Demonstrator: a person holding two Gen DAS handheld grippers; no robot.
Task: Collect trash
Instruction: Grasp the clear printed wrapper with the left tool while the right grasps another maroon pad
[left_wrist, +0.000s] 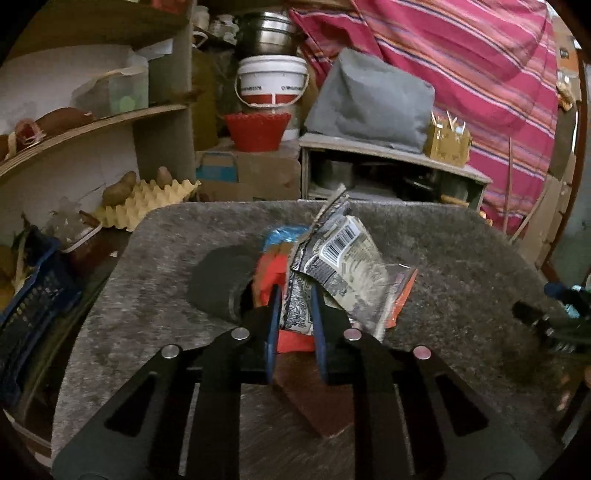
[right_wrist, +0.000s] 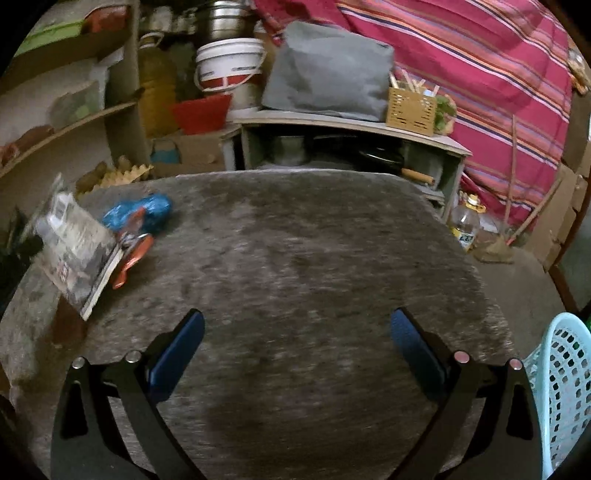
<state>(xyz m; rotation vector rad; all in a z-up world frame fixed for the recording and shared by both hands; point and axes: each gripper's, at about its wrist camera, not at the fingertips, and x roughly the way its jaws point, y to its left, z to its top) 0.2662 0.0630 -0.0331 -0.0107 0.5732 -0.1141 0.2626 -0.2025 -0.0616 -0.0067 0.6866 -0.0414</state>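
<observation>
My left gripper is shut on a crumpled silver wrapper with a barcode, which sticks up from between the blue pads. A red wrapper lies bunched against it, and a blue wrapper sits just behind. In the right wrist view the silver wrapper, the blue wrapper and an orange wrapper are at the far left of the grey table. My right gripper is open over bare table with nothing between its fingers. It also shows at the right edge of the left wrist view as the right gripper.
A turquoise perforated basket stands at the table's right front corner. Behind the table are a low shelf with a grey bag, a white bucket, a red bowl, an egg tray and a striped pink cloth.
</observation>
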